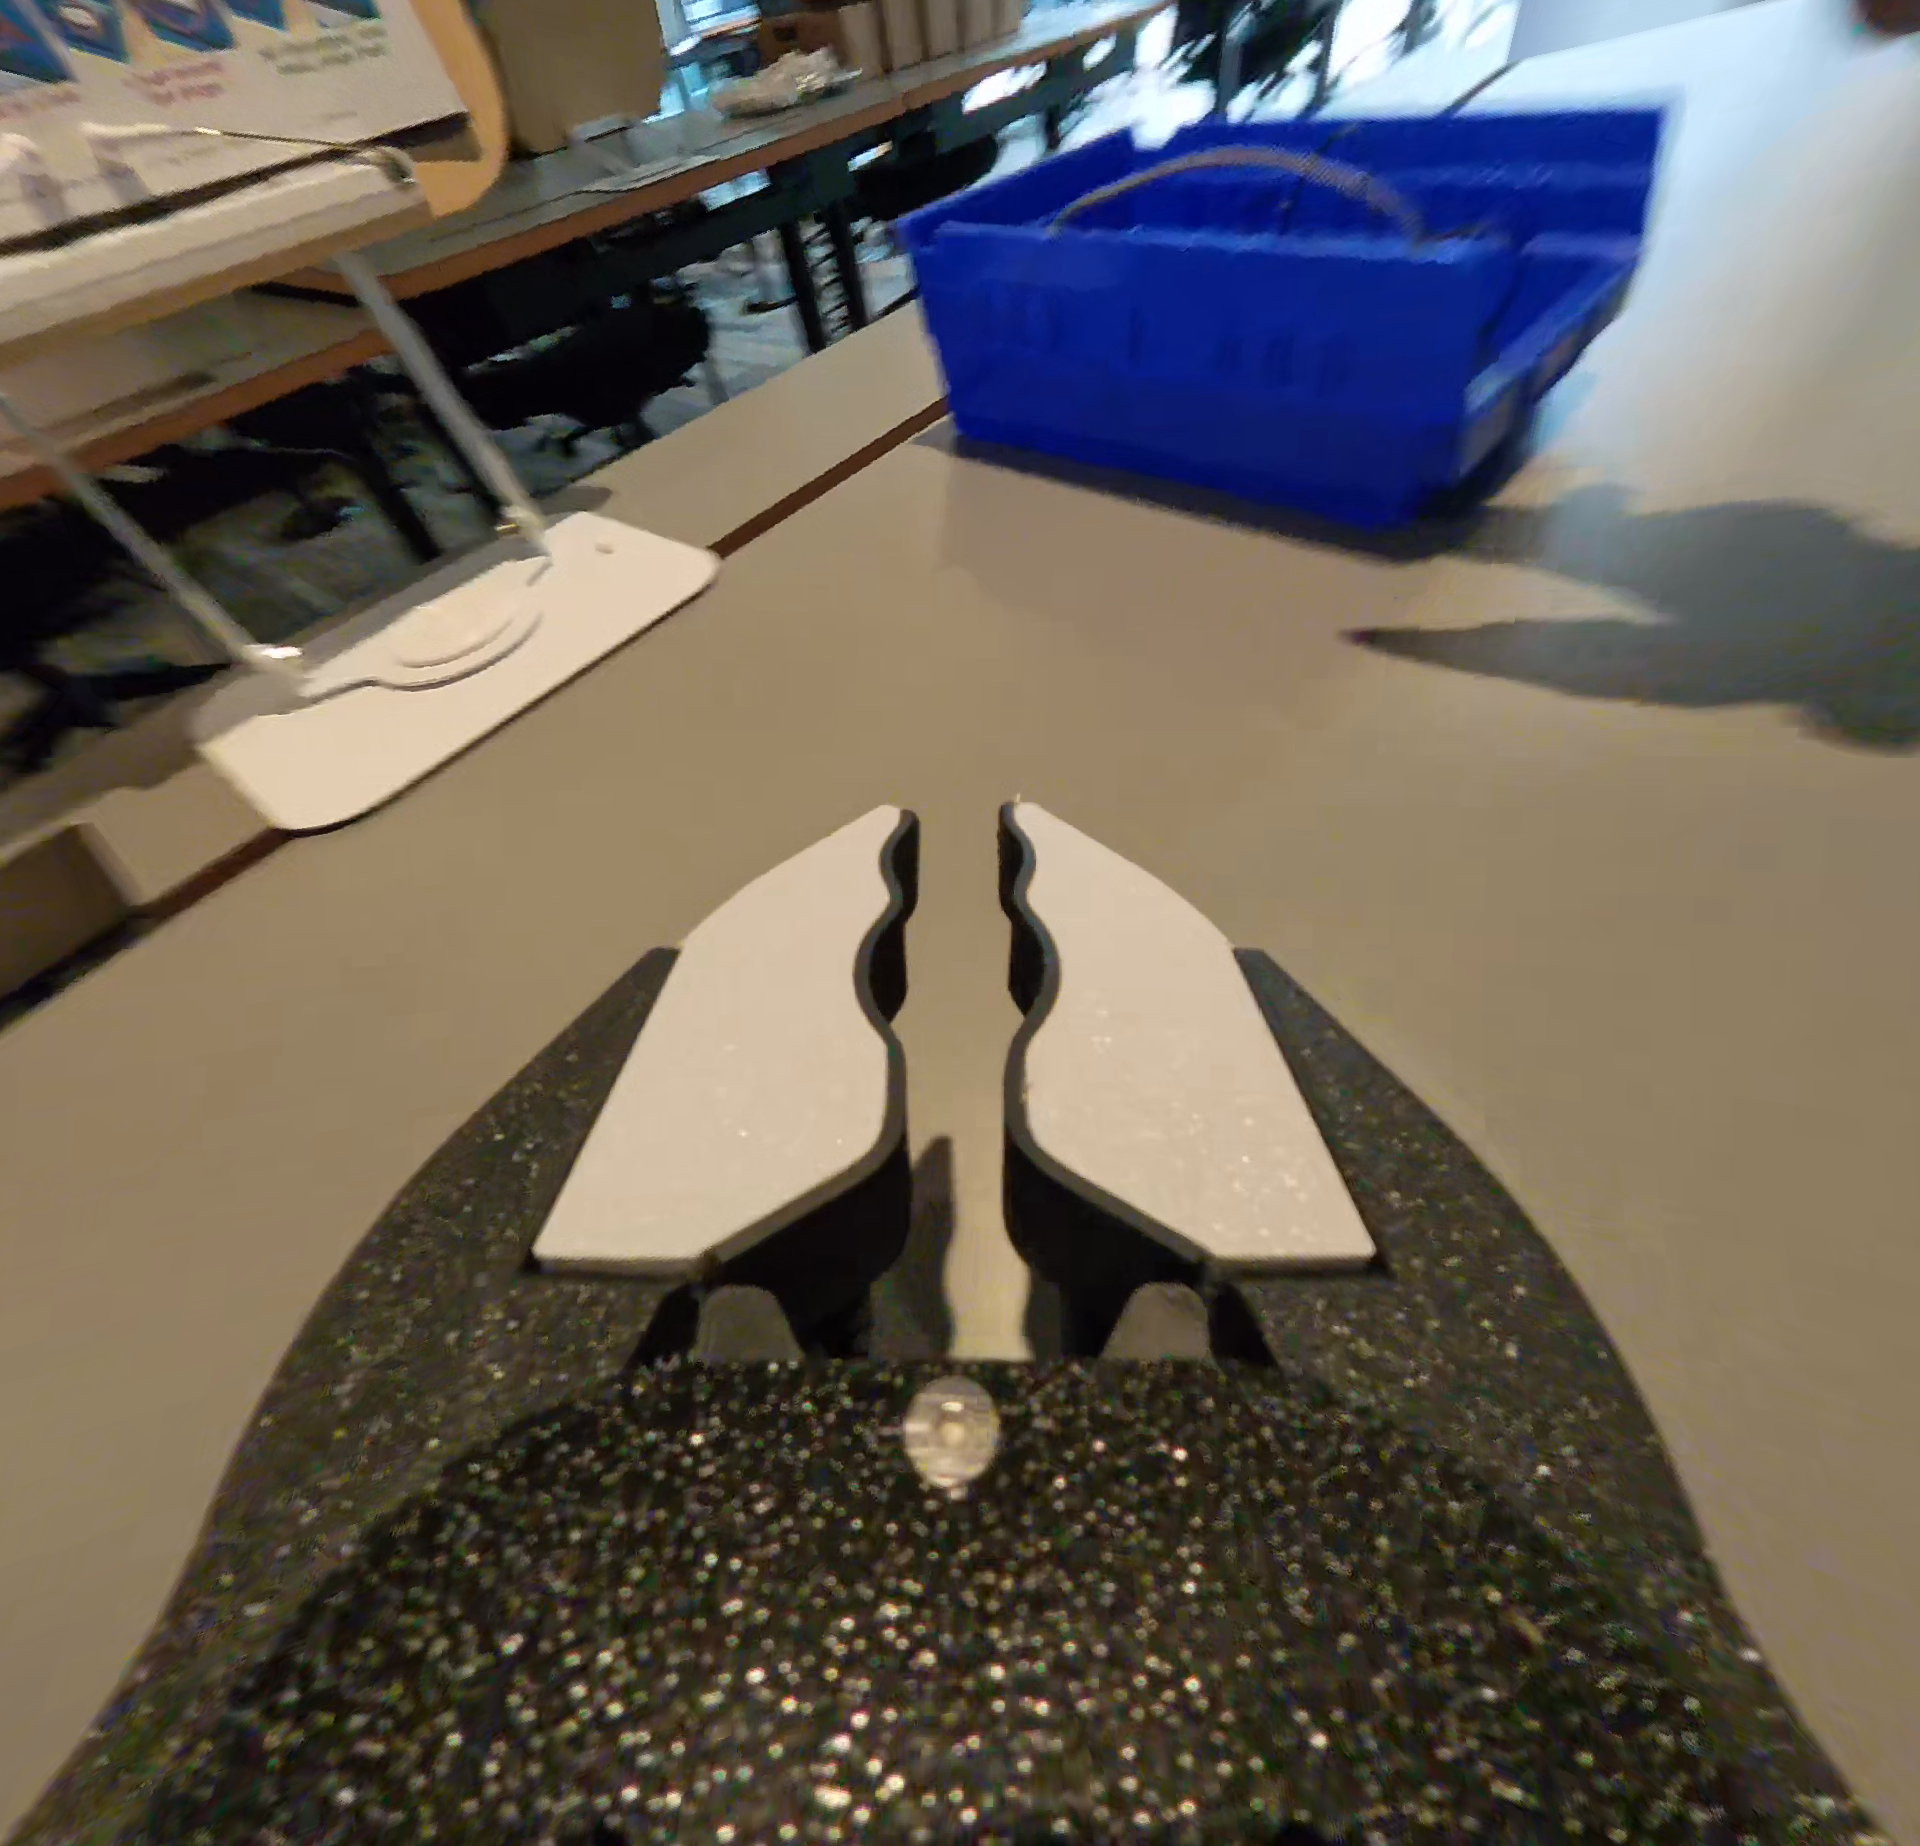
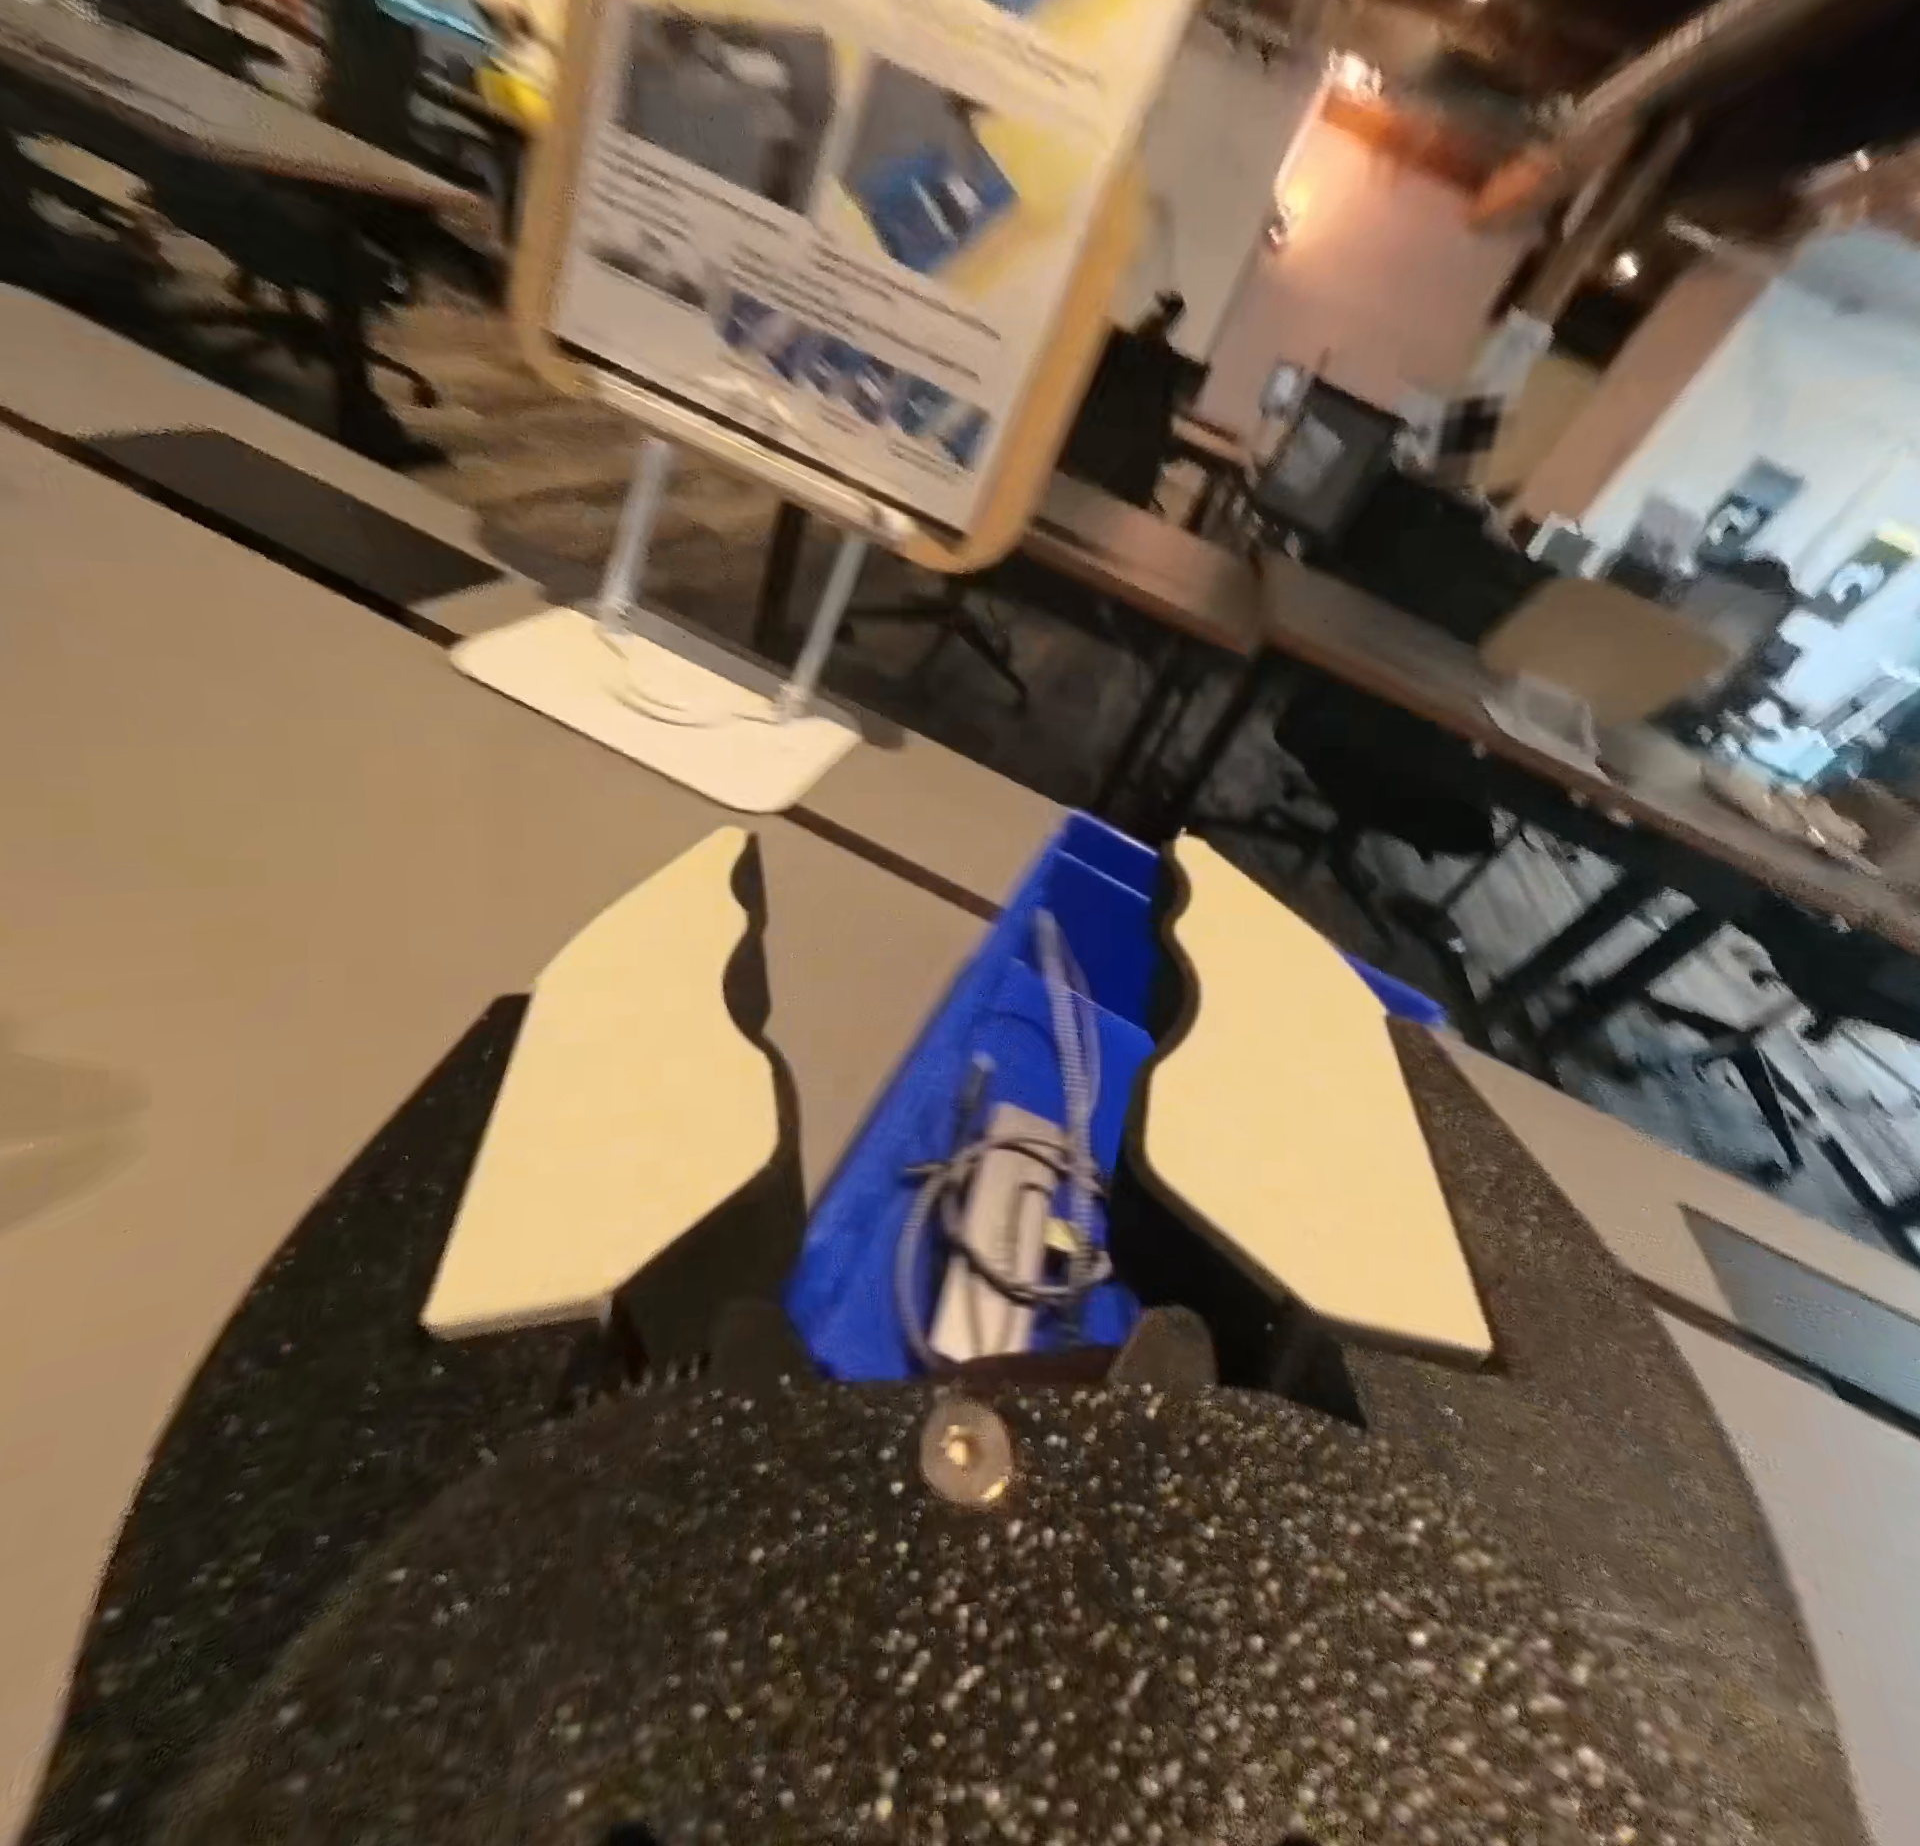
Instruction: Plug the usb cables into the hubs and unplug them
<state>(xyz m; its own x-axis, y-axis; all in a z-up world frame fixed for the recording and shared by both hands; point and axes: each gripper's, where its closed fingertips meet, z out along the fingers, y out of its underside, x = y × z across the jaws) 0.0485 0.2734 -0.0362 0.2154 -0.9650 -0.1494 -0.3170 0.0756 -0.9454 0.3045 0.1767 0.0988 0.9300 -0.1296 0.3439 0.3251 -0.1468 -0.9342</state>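
Hovering over the blue bin [image 2: 1091, 923], the right gripper [image 2: 961, 866] is showing jaws spread wide with nothing between the pads; the opening is framing the bin's compartment, presumably to line up a reach inside. Lying in that compartment are a pale grey usb hub [image 2: 992, 1246] and a tangle of grey braided usb cables [image 2: 1070, 1027], apparently not yet plugged, though motion blur is hiding the connectors. The left gripper [image 1: 958, 822] is hanging low over the grey table [image 1: 1247, 965], jaws parted by only a narrow gap and gripping nothing; it seems to be waiting.

Both grippers are carrying flat, matte, light-coloured pads with wavy inner edges, likely for gripping slim plugs, on a black glitter-speckled body.

From the left wrist view the bin is sitting at 1 o'clock, well apart from the fingers, hard glossy plastic with upright divider walls, one cable arching above its rim. At 10 o'clock a white flat-based stand [image 1: 468, 674] on thin rods is holding a wood-edged instruction board [image 1: 260, 40].

Judgement: task is at its start; nothing gripped.
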